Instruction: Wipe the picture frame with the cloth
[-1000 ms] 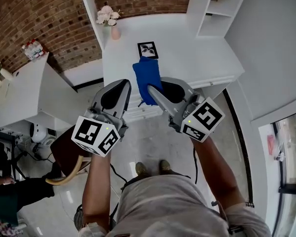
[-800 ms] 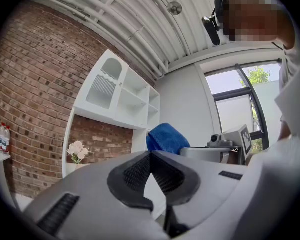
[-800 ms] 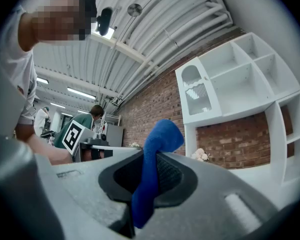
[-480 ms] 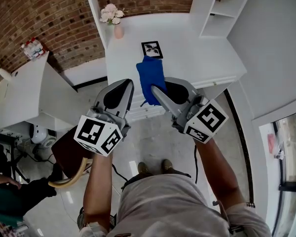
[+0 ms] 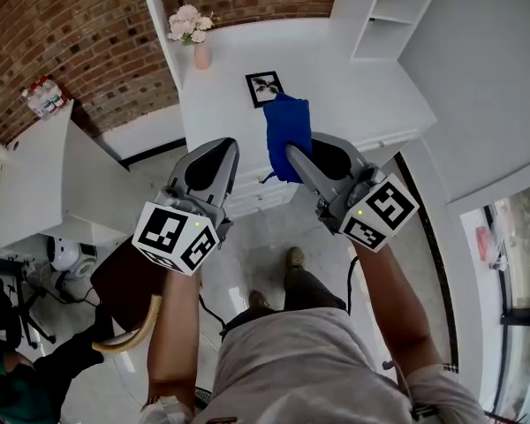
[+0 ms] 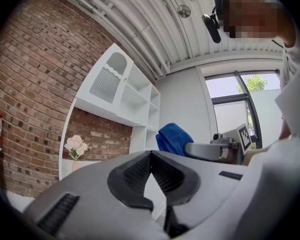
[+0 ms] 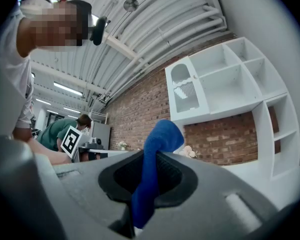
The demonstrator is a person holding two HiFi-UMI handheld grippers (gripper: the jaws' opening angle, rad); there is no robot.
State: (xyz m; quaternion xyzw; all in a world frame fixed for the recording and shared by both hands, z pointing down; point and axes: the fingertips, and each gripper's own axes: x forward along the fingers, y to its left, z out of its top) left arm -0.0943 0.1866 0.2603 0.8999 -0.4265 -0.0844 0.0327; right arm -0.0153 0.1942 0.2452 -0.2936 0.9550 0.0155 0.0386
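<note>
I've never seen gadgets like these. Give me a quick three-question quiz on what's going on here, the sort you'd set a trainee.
1. Multiple choice: what is clamped in the right gripper? A) the blue cloth B) a sponge C) nothing
2. True or false: the left gripper is holding the picture frame.
3. Fill in: the picture frame lies on the white ____.

Key: 1 A. 2 False; its jaws are shut on nothing. 3 desk.
</note>
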